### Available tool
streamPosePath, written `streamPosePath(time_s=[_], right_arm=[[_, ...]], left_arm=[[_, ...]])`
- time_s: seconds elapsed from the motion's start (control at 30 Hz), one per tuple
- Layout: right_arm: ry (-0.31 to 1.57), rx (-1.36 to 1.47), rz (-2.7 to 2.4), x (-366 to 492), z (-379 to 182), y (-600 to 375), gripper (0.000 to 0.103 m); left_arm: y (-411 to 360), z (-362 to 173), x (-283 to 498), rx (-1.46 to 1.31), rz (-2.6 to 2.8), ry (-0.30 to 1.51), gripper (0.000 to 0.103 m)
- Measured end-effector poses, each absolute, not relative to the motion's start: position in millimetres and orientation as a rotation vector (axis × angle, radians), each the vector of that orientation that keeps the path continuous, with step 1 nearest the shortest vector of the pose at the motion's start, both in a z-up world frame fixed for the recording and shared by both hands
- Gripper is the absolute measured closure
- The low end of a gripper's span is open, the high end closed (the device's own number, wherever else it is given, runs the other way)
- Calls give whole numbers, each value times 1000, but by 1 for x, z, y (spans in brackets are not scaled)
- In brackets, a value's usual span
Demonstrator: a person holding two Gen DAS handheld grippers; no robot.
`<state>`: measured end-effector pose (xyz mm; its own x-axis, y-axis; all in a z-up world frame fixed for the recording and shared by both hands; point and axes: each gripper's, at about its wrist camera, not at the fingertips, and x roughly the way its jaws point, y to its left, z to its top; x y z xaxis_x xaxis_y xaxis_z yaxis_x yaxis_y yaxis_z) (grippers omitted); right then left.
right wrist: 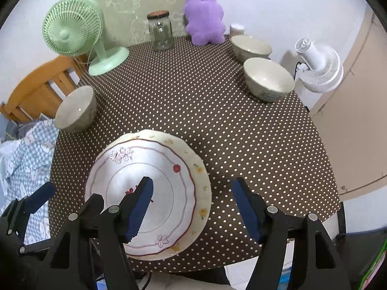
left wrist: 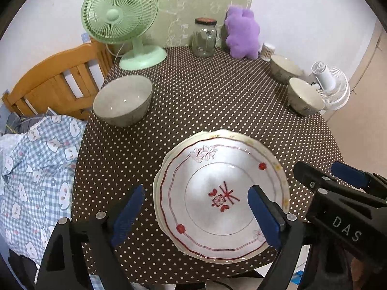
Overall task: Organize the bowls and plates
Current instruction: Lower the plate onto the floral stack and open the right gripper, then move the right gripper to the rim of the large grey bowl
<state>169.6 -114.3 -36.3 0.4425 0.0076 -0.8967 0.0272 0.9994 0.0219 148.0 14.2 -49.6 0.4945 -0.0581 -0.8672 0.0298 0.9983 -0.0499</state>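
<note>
A stack of plates [left wrist: 217, 193] [right wrist: 154, 188] lies at the table's near edge, the top one white with red line work. One grey bowl [left wrist: 123, 100] [right wrist: 76, 112] sits at the left. Two more bowls stand at the far right, one nearer [left wrist: 304, 96] [right wrist: 268, 79] and one farther [left wrist: 285, 67] [right wrist: 250, 47]. My left gripper [left wrist: 196, 213] is open and empty above the stack's left rim. My right gripper [right wrist: 193, 207] is open and empty above the stack's right rim; it also shows in the left wrist view [left wrist: 331, 176].
A green desk fan [left wrist: 121, 21] [right wrist: 75, 29], a glass jar [left wrist: 204, 37] [right wrist: 160, 31] and a purple plush toy [left wrist: 241, 33] [right wrist: 204, 21] stand along the back. A white fan [left wrist: 331, 87] [right wrist: 319, 67] is off the right edge. A wooden chair [left wrist: 55, 82] and checked cloth [left wrist: 36, 169] lie left.
</note>
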Motion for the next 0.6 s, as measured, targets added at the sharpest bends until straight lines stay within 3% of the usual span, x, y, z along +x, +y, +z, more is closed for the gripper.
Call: streamPosePath(time_s=[0.6], right_arm=[[1031, 73, 60, 211, -19, -186, 32]], left_arm=[[-56, -32, 183, -70, -15, 989, 15]])
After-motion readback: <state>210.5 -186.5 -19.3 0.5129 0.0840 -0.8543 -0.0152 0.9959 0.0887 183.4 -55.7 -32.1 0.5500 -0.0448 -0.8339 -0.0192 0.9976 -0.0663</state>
